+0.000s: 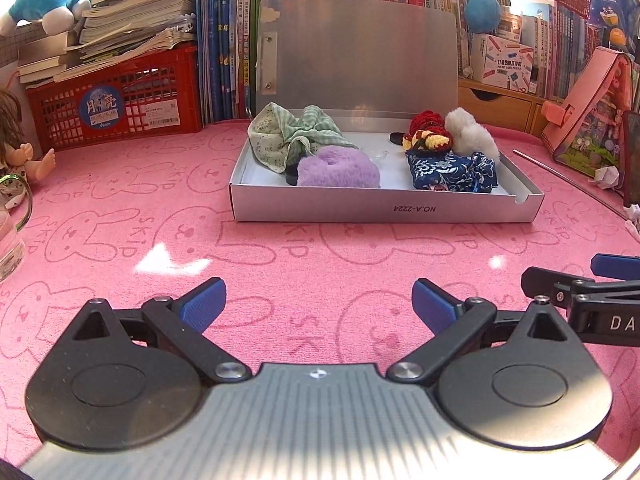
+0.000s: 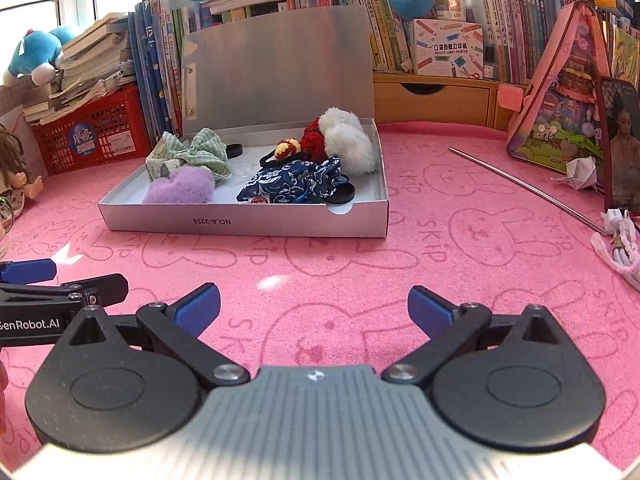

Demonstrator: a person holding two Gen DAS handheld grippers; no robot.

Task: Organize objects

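A silver cardboard box [image 1: 384, 210] [image 2: 240, 226] stands on the pink cloth with its lid raised. Inside lie a green checked scrunchie [image 1: 296, 132] [image 2: 196, 152], a purple fluffy one [image 1: 340, 170] [image 2: 182, 186], a blue patterned pouch [image 1: 452, 172] [image 2: 296, 184], a red and yellow crochet piece [image 1: 426, 130] [image 2: 308, 144] and a white fluffy scrunchie [image 1: 470, 130] [image 2: 348, 140]. My left gripper [image 1: 318, 306] is open and empty, well in front of the box. My right gripper [image 2: 314, 306] is open and empty too, level beside it.
A red crate [image 1: 116, 108] with stacked books stands at the back left, and a doll [image 1: 16, 148] lies at the left edge. A metal rod [image 2: 528, 190], a pink house-shaped case [image 2: 560, 96], a crumpled paper [image 2: 580, 168] and a white cord [image 2: 620, 248] sit to the right.
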